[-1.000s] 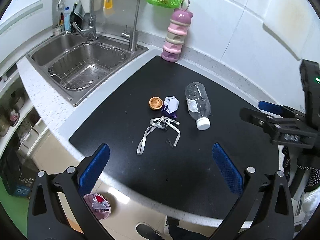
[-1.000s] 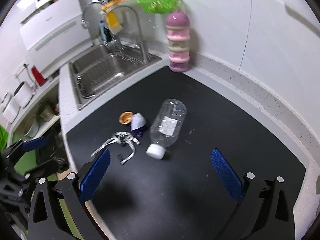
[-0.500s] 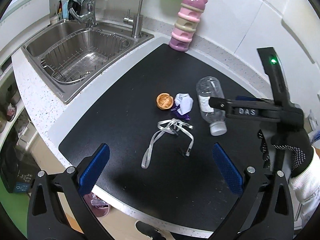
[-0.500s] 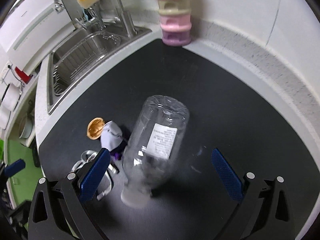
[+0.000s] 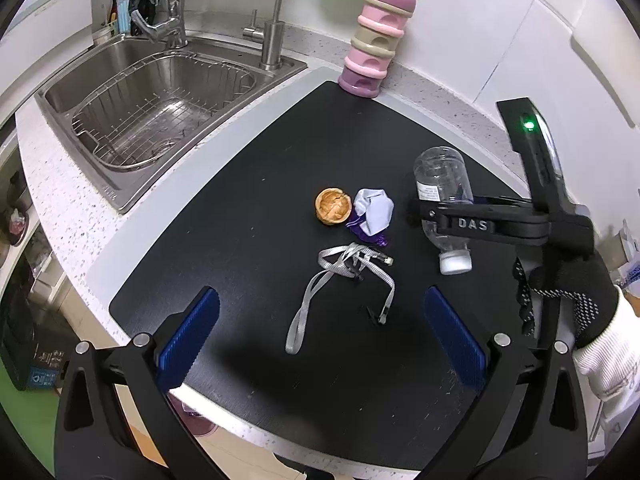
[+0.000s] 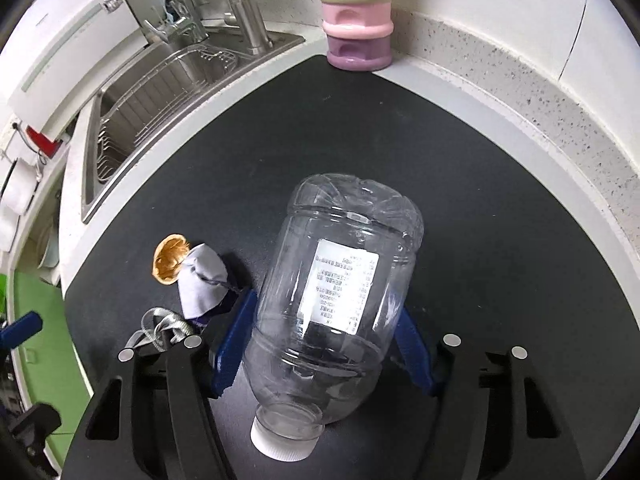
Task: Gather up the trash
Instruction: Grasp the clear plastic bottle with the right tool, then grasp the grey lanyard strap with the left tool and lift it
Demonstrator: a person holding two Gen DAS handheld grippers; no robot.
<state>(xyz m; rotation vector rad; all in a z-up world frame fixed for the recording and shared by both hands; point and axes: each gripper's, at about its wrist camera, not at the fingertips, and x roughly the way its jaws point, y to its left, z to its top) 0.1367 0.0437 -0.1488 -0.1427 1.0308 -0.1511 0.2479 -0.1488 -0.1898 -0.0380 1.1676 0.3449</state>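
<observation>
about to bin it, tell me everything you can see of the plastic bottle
The plastic bottle is clear and looks empty, with a white screw cap and a white printed label on its side. It lies on its side on the black mat, cap toward the camera, base toward the wall. The right gripper has just been closing around its lower body, a blue pad against each side. A crumpled wrapper lies just to its left.

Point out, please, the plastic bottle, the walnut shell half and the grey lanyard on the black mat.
plastic bottle (image 6: pixel 340 292), right wrist view, on its white label.
walnut shell half (image 5: pixel 333 205), left wrist view, on its hollow inside.
grey lanyard (image 5: pixel 306 306), left wrist view, on its long loop.
</observation>
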